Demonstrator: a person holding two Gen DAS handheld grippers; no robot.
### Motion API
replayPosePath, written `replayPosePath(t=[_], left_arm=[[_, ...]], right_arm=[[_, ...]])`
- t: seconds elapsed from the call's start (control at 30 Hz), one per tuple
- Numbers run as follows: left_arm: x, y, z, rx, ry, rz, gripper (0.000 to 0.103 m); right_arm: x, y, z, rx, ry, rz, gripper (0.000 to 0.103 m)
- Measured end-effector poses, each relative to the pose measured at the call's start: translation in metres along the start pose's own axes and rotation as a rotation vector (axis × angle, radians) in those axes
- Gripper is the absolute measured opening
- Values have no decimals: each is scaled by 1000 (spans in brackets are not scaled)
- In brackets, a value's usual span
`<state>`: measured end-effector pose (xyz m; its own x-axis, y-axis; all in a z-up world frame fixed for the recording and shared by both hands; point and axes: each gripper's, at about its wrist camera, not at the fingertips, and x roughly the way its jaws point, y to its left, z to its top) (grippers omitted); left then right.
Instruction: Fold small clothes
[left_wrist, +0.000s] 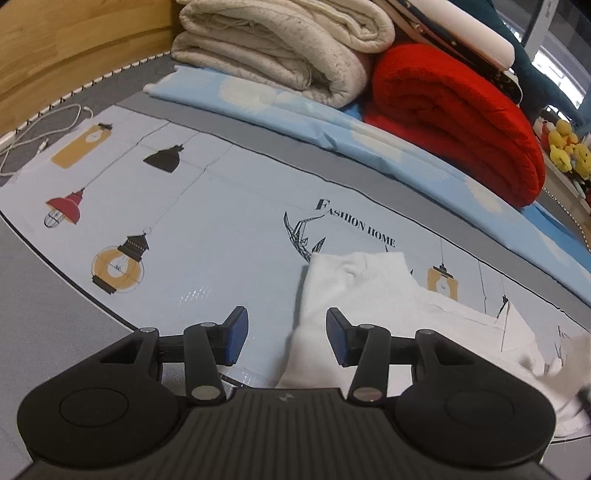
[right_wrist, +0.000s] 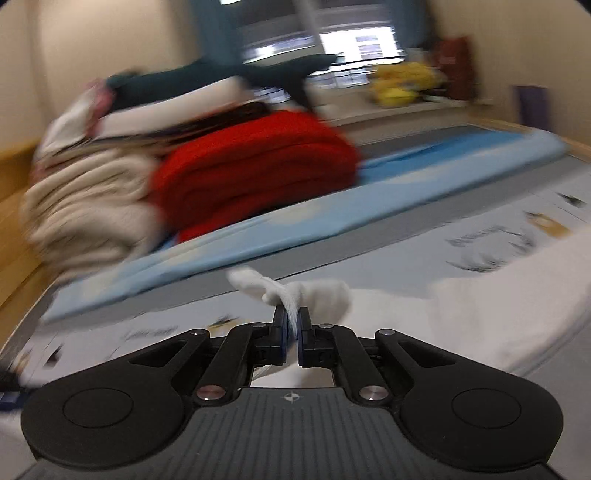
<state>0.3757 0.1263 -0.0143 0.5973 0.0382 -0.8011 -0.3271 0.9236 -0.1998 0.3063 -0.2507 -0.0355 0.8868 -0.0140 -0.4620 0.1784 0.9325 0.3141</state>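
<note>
Left wrist view: left gripper (left_wrist: 287, 338) hangs released, its jaws apart over the printed sheet (left_wrist: 221, 229), with the white garment (left_wrist: 369, 295) lying just ahead and to its right. Right wrist view, blurred: right gripper (right_wrist: 291, 326) is clenched on a bunched edge of the white garment (right_wrist: 314, 291), which trails off to its right.

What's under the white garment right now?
The white garment lies on the printed mat, partly covering its lettering and a lamp print. Whatever else sits beneath the cloth is hidden. The right gripper pinches one edge.
</note>
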Motion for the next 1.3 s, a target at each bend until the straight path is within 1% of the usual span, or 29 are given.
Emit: replayPosePath(t=[0.03, 0.07, 0.1, 0.13, 0.17, 0.23, 0.27, 0.3, 0.37, 0.47, 0.57, 0.63, 0.67, 0.7, 0.77, 0.8, 0.83, 0.87, 0.9, 0.93, 0.97, 1.0, 1.03, 1.1, 1.13, 1.17, 1.23, 1.27, 1.3], left_arm=[[2, 0, 0, -3, 7, -4, 52], [3, -1, -2, -5, 12, -9, 52], [4, -2, -2, -8, 19, -17, 52], [6, -3, -2, -12, 28, -27, 52], [8, -3, -3, -16, 36, -35, 52], [11, -4, -5, -25, 49, -42, 52], [13, -3, -6, -30, 56, -43, 52], [15, -3, -7, -36, 63, -45, 52], [18, -1, -7, -49, 75, -50, 52], [20, 1, -8, -67, 86, -53, 52], [21, 3, -8, -76, 92, -55, 52], [21, 4, -7, -80, 94, -56, 52], [21, 4, -7, -82, 95, -56, 52], [22, 5, -7, -84, 95, -55, 52], [22, 6, -7, -87, 98, -52, 52], [23, 6, -7, -89, 100, -52, 52], [23, 6, -7, -91, 101, -53, 52], [23, 7, -7, -94, 102, -54, 52], [23, 7, -7, -95, 102, -55, 52], [24, 7, -7, -95, 103, -54, 52], [24, 6, -7, -93, 104, -54, 52], [25, 5, -8, -90, 106, -55, 52], [25, 4, -9, -87, 109, -56, 52], [27, 3, -9, -85, 114, -59, 52], [27, 2, -10, -84, 115, -60, 52], [27, 1, -10, -85, 116, -61, 52], [28, -1, -10, -86, 117, -63, 52], [29, -3, -11, -83, 118, -65, 52], [29, -5, -12, -79, 120, -67, 52]], right_arm=[[6, -10, -1, 37, 41, -64, 4], [16, -21, -4, 69, 115, -143, 5], [25, -32, -8, 106, 184, -209, 9], [34, -47, -13, 166, 261, -276, 9], [41, -62, -18, 238, 324, -308, 9], [48, -82, -24, 349, 380, -291, 11], [50, -86, -24, 368, 384, -278, 13], [51, -89, -22, 383, 374, -260, 20], [50, -94, -18, 401, 353, -241, 29], [53, -99, -17, 428, 356, -226, 30], [55, -105, -17, 460, 364, -243, 30], [56, -106, -14, 457, 365, -234, 28], [56, -105, -13, 444, 358, -228, 19], [55, -103, -10, 427, 348, -217, 5], [46, -98, -4, 409, 303, -167, 4], [39, -94, 1, 417, 261, -116, 4], [28, -87, 9, 421, 187, -37, 4], [14, -79, 16, 403, 90, 34, 3], [-4, -72, 24, 381, -32, 113, 3], [-16, -70, 27, 375, -113, 156, 3], [-22, -70, 30, 382, -161, 161, 3], [-22, -74, 30, 401, -164, 126, 4], [-15, -81, 27, 428, -120, 53, 4], [9, -100, 15, 492, 40, -134, 8], [21, -111, 6, 520, 148, -241, 8], [28, -124, -5, 573, 224, -325, 8], [27, -137, -14, 642, 269, -404, 9], [26, -137, -13, 641, 259, -401, 9], [25, -134, -9, 623, 243, -378, 11]])
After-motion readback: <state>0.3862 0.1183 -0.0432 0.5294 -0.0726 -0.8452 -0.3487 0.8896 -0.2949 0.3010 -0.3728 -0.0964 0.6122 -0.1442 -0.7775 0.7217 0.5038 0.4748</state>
